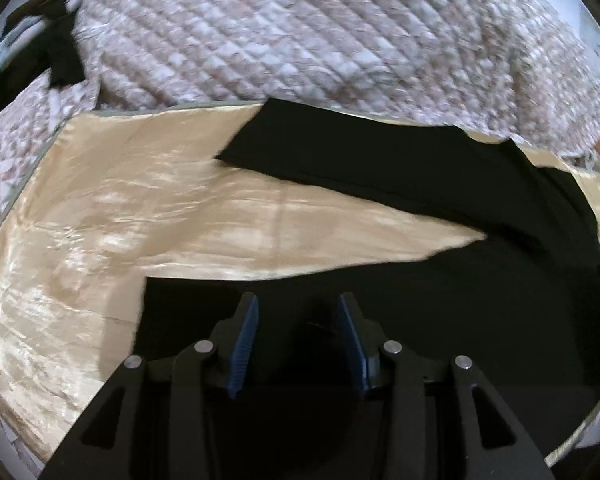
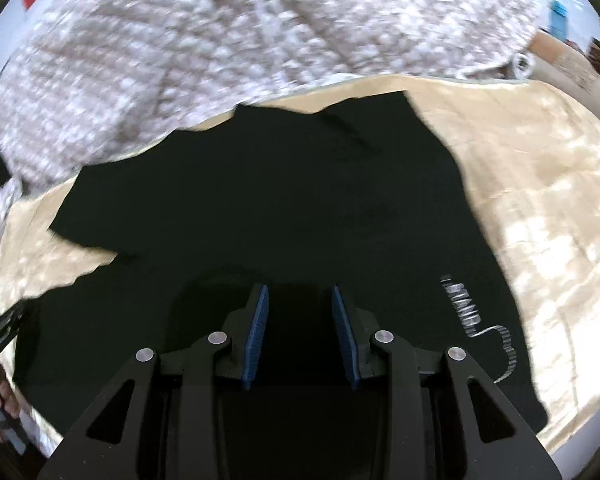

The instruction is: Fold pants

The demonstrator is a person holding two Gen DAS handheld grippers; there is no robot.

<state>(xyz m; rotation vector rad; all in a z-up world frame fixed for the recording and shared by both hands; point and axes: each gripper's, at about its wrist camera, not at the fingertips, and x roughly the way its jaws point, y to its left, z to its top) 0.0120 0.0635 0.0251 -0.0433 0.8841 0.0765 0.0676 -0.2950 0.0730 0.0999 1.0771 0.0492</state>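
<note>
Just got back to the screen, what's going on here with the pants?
A person holds a gripper in each hand over black pants spread on a shiny beige sheet. Both legs lie apart, not yet folded. The left gripper and the right gripper both stand open above the dark cloth, gripping nothing. A quilted blanket is bunched behind.
</note>
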